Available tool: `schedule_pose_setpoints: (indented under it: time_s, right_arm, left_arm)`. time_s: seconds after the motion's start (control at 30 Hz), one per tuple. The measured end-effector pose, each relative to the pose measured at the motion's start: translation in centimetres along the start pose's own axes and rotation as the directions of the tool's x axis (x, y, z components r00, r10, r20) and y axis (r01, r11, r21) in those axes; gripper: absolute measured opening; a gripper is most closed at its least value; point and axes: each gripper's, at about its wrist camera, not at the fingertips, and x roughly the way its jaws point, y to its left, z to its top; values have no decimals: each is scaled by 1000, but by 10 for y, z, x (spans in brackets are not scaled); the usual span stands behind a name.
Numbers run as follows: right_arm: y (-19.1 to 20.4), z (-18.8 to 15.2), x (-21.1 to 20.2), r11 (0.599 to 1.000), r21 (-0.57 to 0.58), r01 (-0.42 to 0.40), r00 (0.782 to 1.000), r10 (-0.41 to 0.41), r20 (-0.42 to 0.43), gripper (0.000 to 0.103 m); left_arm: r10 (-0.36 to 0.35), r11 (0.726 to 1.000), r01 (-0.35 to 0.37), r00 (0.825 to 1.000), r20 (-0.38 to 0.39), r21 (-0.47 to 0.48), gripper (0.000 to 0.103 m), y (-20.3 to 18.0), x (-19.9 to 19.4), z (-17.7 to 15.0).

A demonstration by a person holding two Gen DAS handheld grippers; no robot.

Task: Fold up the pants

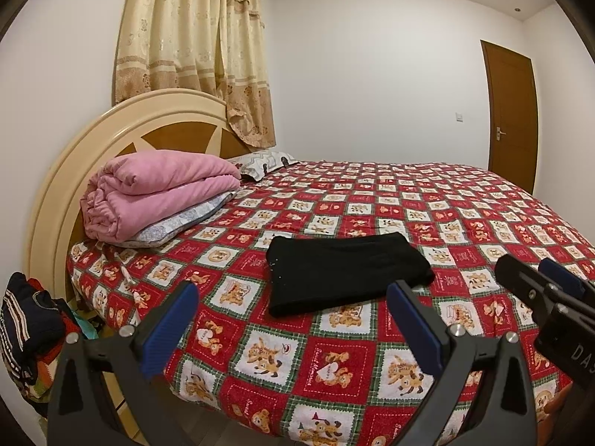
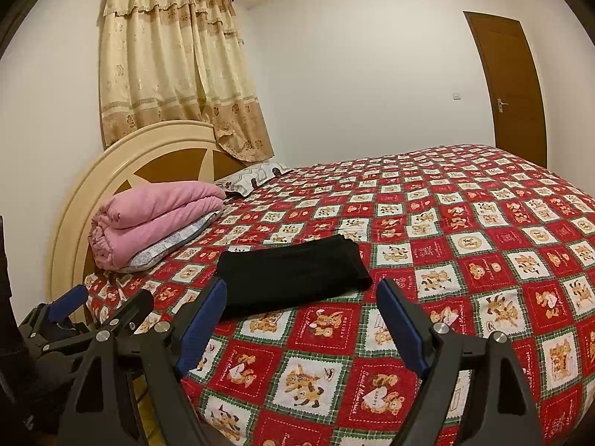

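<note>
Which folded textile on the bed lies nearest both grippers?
The black pants, flat near the bed's front edge; the pink blanket sits back against the headboard.

Folded black pants flat on the bed with red-and-white teddy-bear patchwork cover, near its front edge. Left gripper, blue-padded, jaws wide apart, nothing between them, hovering short of that edge. Right gripper at the right, apart from the pants. Folded pink blanket stacked by the cream arched headboard.
</note>
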Motion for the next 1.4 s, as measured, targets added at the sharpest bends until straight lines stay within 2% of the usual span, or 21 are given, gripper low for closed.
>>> schedule_pose_setpoints:
  time_s: [0.77, 0.93, 1.13, 1.4]
  right_arm:
    - [2, 0, -1, 1000, 4, 0, 1000, 0, 4, 84]
    - [3, 0, -1, 1000, 8, 3, 1000, -3, 0, 84]
    - [1, 1, 0, 1000, 21, 8, 1000, -8, -2, 84]
    - [0, -2, 3, 999, 36, 15, 1000, -15, -8, 84]
  left_arm:
    - [7, 1000, -7, 1000, -21, 5, 103, 5, 2, 0]
    - [52, 999, -52, 999, -7, -6, 103, 8, 3, 0]
    - [63, 998, -63, 998, -20, -7, 103, 7, 6, 3]
    - [42, 999, -41, 999, -32, 26, 103, 1, 11, 1]
